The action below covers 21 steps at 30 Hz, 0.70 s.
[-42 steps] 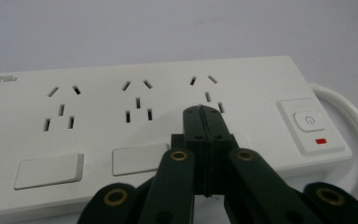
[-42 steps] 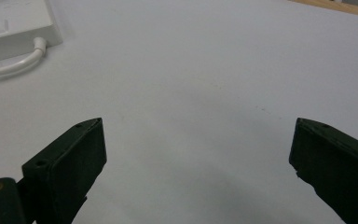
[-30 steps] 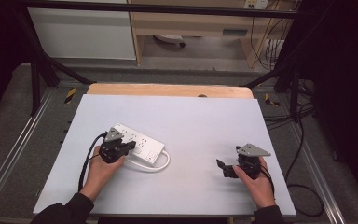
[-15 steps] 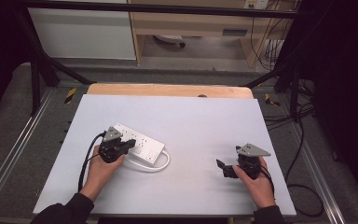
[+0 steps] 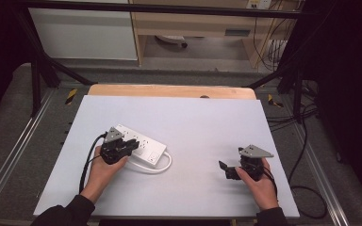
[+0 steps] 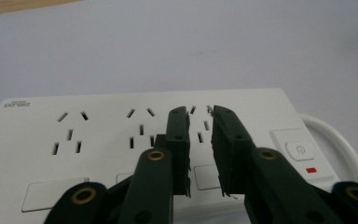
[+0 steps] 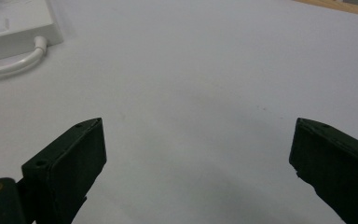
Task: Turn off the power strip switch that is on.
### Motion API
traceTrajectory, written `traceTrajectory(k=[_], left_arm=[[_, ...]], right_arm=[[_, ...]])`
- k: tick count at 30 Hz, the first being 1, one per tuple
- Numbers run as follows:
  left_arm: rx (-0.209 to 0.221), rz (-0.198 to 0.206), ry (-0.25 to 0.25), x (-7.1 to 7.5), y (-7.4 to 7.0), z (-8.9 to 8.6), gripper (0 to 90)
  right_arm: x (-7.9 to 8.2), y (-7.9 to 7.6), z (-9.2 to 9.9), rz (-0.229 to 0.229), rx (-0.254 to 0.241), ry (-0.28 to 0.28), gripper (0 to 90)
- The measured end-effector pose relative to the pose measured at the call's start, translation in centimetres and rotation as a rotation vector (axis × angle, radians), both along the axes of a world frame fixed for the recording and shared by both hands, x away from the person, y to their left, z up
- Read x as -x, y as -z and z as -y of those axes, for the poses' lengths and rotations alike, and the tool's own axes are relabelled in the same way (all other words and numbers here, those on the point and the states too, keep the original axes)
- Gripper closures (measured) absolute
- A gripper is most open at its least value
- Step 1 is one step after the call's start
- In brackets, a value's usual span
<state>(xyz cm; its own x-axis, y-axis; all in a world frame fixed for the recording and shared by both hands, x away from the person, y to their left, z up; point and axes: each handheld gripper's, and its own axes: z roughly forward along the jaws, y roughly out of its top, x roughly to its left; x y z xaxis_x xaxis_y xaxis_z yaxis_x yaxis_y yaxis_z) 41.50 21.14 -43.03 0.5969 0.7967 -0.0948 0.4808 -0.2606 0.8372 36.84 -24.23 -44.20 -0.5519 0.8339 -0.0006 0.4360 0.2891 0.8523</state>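
Pale grey table (image 5: pixel 207 122) carries a white plastic power strip (image 6: pixel 135 135) left of centre, its white cord (image 5: pixel 162 165) looping beside it. Left tongs (image 6: pixel 199 140) hover over the strip's sockets, jaws just parting to a narrow gap, nothing between them. The step looks like letting go; next, lift clear. A small mirrored brand mark on the strip is unreadable. Right tongs (image 7: pixel 198 154) rest well right of the strip, spread wide and empty.

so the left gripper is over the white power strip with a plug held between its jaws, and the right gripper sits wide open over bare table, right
Not quite: there is no plug. In the left gripper view the left gripper is over the white power strip with a narrow gap between its jaws, which have just been opening, and nothing in it. The rest holds: the right gripper sits wide open over the bare table.
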Motion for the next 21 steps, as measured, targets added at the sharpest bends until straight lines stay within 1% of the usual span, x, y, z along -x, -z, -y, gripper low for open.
traceTrajectory(k=[7, 9, 11, 14, 16, 17, 21], left_arm=[[0.021, 0.021, -0.018, 0.0, -0.3, 0.1, 56.1], [0.035, 0.022, -0.026, -0.1, -0.3, 0.2, 48.8], [0.051, 0.027, -0.025, -0.1, -0.4, 0.2, 43.5], [0.058, 0.032, -0.038, -0.2, -0.6, 0.3, 31.2], [0.066, 0.041, -0.067, -0.2, -0.8, 0.4, 22.4], [0.071, 0.043, -0.072, -0.2, -0.9, 0.3, 18.9], [0.111, 0.056, -0.076, -0.3, -1.2, 0.1, 12.9]], right_arm=[[0.0, 0.0, 0.0, 0.001, -0.001, 0.001, 4.2], [0.0, 0.0, 0.0, 0.001, -0.001, 0.001, 4.0], [0.0, 0.0, 0.0, 0.001, -0.001, 0.002, 3.9], [0.0, 0.0, 0.0, 0.001, 0.0, 0.002, 3.8], [0.0, 0.0, 0.0, 0.001, 0.001, 0.002, 3.8], [0.0, 0.0, 0.0, 0.001, 0.001, 0.001, 3.8], [0.0, 0.0, 0.0, 0.001, 0.0, 0.001, 3.7]])
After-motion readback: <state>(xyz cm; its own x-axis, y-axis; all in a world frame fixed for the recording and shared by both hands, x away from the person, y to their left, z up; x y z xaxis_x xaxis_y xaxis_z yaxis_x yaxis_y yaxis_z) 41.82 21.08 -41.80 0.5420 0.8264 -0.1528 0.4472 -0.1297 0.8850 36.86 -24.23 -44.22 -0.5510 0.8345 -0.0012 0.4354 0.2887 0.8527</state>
